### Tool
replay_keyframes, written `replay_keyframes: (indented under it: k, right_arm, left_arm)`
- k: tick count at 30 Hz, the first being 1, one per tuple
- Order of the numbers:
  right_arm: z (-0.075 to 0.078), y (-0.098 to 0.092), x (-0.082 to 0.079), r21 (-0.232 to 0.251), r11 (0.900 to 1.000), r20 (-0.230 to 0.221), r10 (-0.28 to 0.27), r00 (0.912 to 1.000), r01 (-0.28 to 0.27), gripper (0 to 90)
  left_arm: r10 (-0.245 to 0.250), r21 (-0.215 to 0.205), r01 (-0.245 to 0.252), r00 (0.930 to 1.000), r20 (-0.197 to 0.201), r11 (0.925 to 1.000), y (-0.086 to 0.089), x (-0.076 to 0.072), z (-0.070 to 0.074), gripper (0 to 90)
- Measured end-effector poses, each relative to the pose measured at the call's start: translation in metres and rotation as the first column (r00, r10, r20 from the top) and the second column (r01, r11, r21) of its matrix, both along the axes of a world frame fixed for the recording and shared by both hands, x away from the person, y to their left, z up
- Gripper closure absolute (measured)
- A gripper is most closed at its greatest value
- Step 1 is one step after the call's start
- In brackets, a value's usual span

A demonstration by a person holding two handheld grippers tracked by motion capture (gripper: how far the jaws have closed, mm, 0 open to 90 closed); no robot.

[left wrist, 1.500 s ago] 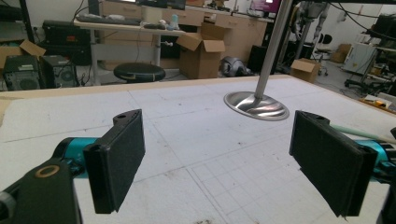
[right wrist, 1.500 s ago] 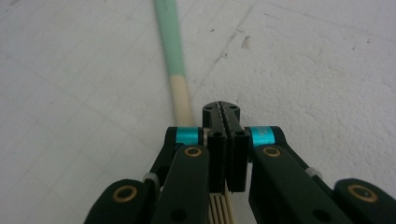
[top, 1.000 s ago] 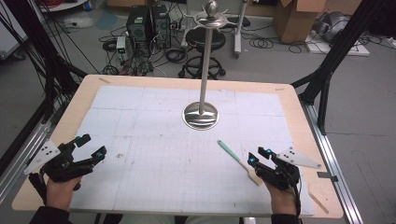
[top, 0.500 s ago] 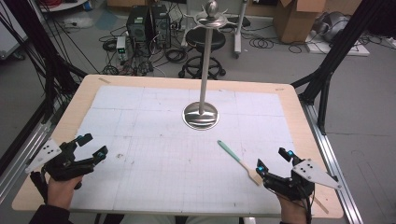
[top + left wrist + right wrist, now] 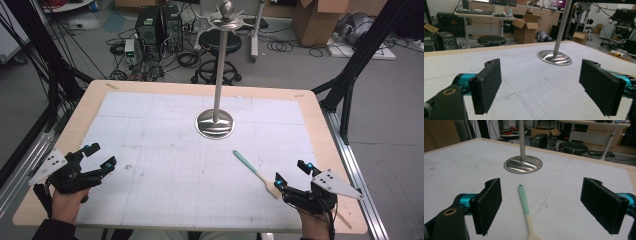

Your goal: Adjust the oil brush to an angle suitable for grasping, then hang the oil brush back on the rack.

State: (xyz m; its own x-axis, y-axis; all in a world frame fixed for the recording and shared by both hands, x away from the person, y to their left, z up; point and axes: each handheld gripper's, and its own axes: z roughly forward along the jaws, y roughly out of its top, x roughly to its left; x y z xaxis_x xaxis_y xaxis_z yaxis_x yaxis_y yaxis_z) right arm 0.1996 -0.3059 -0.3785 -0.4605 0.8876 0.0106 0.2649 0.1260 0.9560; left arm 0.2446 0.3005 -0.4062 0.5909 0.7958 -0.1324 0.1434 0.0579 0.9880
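The spatula [image 5: 526,207] lies flat on the bench [image 5: 165,150], untouched, its mint-green handle pointing away toward the metal stand [image 5: 216,122] and its pale wooden blade end nearest the person. Seen along the right gripper [image 5: 541,207], it runs straight up the gap between the two black jaws, a little closer to the left-hand one, with the blade slipping out of sight at the bottom edge. Those jaws stand wide apart and hold nothing. From above, the right gripper [image 5: 292,176] sits just behind the blade end, close to touching but not around it.

So nothing is done yet, as I read it. The work looks like picking up the spatula, and perhaps hanging it on the stand, whose hooked top [image 5: 226,15] rises well beyond the jaws. What is left is all of it: bringing the jaws around the handle, closing, lifting, carrying.

The left gripper [image 5: 97,156] is over by the far left edge of the bench, well apart from the spatula, jaws also spread wide and empty. Ahead of its jaws lie bare white gridded mat and the round base [image 5: 554,57] of the stand, off toward the right-hand jaw. It seems to be waiting.
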Motion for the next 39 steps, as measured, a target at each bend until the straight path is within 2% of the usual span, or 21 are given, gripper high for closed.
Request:
replay_keyframes:
  k: [5, 10, 13, 14, 17, 21, 24, 25, 31, 33, 34, 35, 39]
  right_arm:
    - [-0.001, 0.0, 0.002, -0.007, 1.0, -0.007, -0.006, 1.0, 0.006, 15.9]
    - [-0.003, 0.003, 0.009, -0.014, 1.0, -0.034, -0.008, 0.9994, 0.007, 15.8]
    - [-0.005, 0.004, 0.014, -0.002, 1.0, -0.065, 0.011, 0.9978, -0.011, 16.3]
    - [-0.007, 0.004, 0.018, 0.017, 1.0, -0.097, 0.027, 0.9949, -0.025, 17.7]
    - [-0.009, 0.005, 0.022, 0.008, 0.999, -0.115, 0.035, 0.9928, -0.035, 17.7]
    - [-0.011, 0.007, 0.024, 0.005, 0.999, -0.125, 0.038, 0.9914, -0.037, 17.7]
    - [-0.015, 0.009, 0.03, 0.0, 0.999, -0.151, 0.04, 0.9878, -0.04, 17.7]
    - [-0.018, 0.011, 0.034, -0.005, 0.999, -0.18, 0.046, 0.9826, -0.048, 17.8]
    - [-0.02, 0.016, 0.046, -0.042, 0.996, -0.217, 0.066, 0.9739, -0.077, 23.3]
    - [-0.025, 0.02, 0.054, -0.066, 0.993, -0.26, 0.077, 0.9625, -0.097, 28.3]
    - [-0.025, 0.02, 0.054, -0.066, 0.993, -0.26, 0.077, 0.9625, -0.097, 28.3]
    - [-0.029, 0.023, 0.06, -0.089, 0.99, -0.291, 0.08, 0.9534, -0.111, 31.1]
    - [-0.038, 0.029, 0.069, -0.136, 0.981, -0.336, 0.084, 0.9381, -0.136, 36.9]
  left_arm:
    - [-0.005, 0.004, 0.005, 1.0, -0.003, 1.0, -0.001, 0.0, 0.0, 18.5]
    - [-0.014, 0.004, 0.014, 0.9999, -0.006, 0.9999, -0.002, 0.0, -0.001, 18.5]
    - [-0.013, 0.007, 0.013, 0.9999, -0.009, 0.9999, -0.003, 0.0, -0.001, 18.5]
    - [-0.01, 0.005, 0.01, 0.9999, -0.012, 0.9999, -0.002, 0.0, -0.002, 18.5]
    - [-0.008, -0.006, 0.007, 0.9999, -0.01, 1.0, -0.002, 0.001, -0.001, 18.4]
    - [-0.01, 0.002, 0.01, 0.9998, -0.016, 0.9999, -0.003, 0.001, -0.002, 18.4]
    - [-0.014, 0.003, 0.014, 0.9998, -0.017, 0.9999, -0.003, 0.002, -0.002, 18.4]
    - [-0.014, 0.005, 0.014, 0.9997, -0.019, 0.9999, -0.003, 0.002, -0.002, 18.4]
    - [-0.014, 0.004, 0.014, 0.9997, -0.021, 0.9999, -0.004, 0.003, -0.003, 18.4]
    - [-0.013, 0.003, 0.013, 0.9997, -0.02, 0.9999, -0.004, 0.002, -0.002, 18.4]
    - [-0.013, 0.003, 0.013, 0.9997, -0.02, 0.9999, -0.004, 0.002, -0.002, 18.4]
    - [-0.014, 0.003, 0.014, 0.9997, -0.02, 0.9999, -0.003, 0.002, -0.002, 18.4]
    - [-0.012, 0.002, 0.012, 0.9998, -0.019, 0.9999, -0.002, 0.002, -0.002, 18.4]
